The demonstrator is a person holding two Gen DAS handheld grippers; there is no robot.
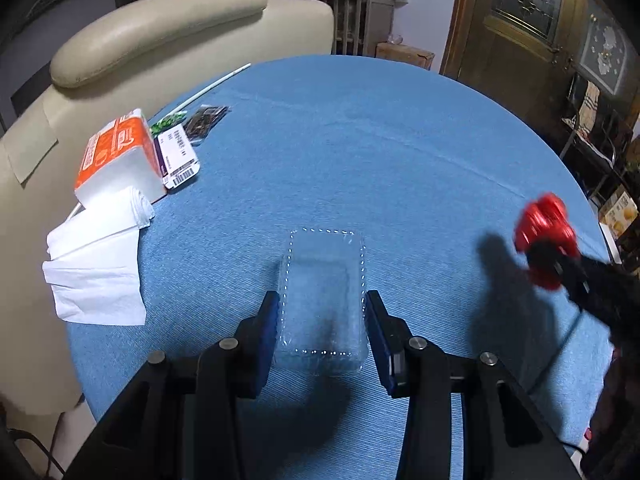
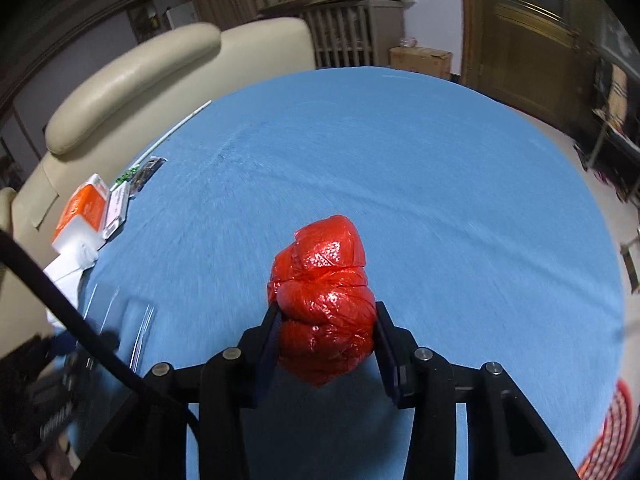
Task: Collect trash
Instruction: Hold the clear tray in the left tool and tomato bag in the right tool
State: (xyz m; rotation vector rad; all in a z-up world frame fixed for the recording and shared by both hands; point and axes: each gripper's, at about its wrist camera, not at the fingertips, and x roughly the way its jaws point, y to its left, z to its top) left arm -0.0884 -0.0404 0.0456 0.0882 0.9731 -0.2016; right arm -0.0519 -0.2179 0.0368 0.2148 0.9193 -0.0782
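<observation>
Two pieces are in hand: my left tongs (image 1: 322, 320) clamp the clear plastic tray (image 1: 324, 300), my right tongs (image 2: 324, 334) squeeze the red crumpled bag (image 2: 322, 300). Loose tissues (image 1: 96, 264) and wrappers (image 1: 200, 120) remain on the bench (image 1: 400, 140); I see no bin.

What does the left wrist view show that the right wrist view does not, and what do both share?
Only the left wrist view shows the left gripper clamped on the clear plastic tray. Only the right wrist view shows the right gripper squeezing the red plastic bag between its pads, close up. Both show the blue tablecloth, the orange tissue pack and the cream armchair.
</observation>
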